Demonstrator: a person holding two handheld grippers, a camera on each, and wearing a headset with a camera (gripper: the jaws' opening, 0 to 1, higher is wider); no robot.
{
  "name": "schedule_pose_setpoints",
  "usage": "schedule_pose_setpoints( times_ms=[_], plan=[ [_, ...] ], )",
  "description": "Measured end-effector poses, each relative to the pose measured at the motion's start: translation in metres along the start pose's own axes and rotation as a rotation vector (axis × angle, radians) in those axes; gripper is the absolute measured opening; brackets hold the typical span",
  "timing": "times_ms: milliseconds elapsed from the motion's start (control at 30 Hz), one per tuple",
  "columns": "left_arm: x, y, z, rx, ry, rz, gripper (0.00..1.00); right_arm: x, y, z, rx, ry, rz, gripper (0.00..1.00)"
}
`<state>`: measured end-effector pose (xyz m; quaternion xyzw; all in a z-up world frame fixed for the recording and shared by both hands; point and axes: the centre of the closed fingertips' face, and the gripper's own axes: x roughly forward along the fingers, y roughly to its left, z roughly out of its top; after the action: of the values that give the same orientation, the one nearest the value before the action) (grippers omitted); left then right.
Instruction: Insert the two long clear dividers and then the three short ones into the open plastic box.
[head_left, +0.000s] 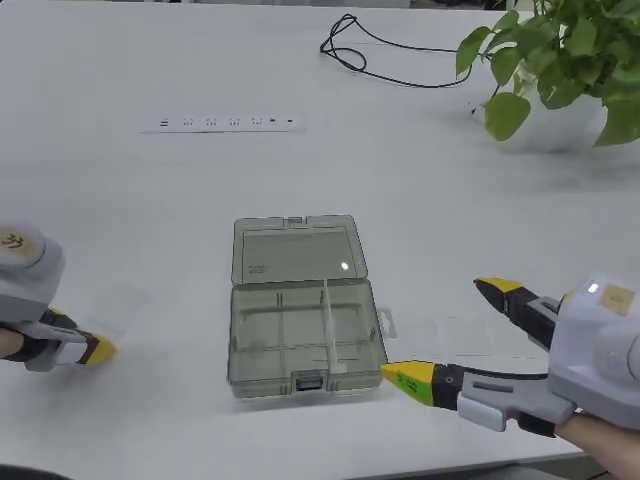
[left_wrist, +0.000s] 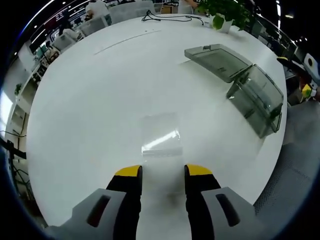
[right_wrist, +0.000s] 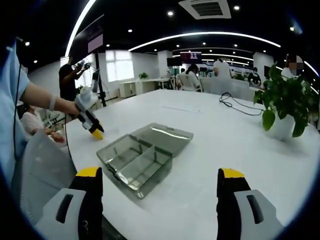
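Box (head_left: 300, 320) open at mid tabletop (head_left: 150, 220), one long divider (head_left: 328, 325) seated inside. Left gripper (left_wrist: 162, 172) jaws parted, empty, just short of a flat clear divider (left_wrist: 160, 135). Right gripper (head_left: 432, 328) jaws wide apart, empty, right of box.

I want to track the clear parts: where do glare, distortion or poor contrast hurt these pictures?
Head view: even light, a glint on the box lid; clear pieces on the white table barely stand out. Left gripper view: fisheye bend, a bright streak across the clear divider. Right gripper view: strong fisheye curve, the box sharp.
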<state>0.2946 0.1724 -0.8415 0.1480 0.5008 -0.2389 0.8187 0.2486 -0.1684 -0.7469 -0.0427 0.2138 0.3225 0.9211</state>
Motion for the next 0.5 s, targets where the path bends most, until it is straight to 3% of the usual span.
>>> schedule_pose_setpoints(
  times_ms=[333, 400, 500],
  plan=[
    [-0.0009, -0.0014, 0.0011, 0.004, -0.029, 0.008, 0.31, -0.0005, -0.0024, 0.0050, -0.005, -0.008, -0.005, 0.94],
    [-0.0013, -0.0017, 0.0045, -0.027, -0.049, -0.001, 0.30, -0.0009, -0.0017, 0.0050, -0.003, -0.006, -0.002, 0.94],
    [-0.0003, -0.0018, 0.0040, -0.020, -0.045, -0.001, 0.30, -0.0015, -0.0013, 0.0061, 0.001, -0.012, -0.004, 0.93]
  ],
)
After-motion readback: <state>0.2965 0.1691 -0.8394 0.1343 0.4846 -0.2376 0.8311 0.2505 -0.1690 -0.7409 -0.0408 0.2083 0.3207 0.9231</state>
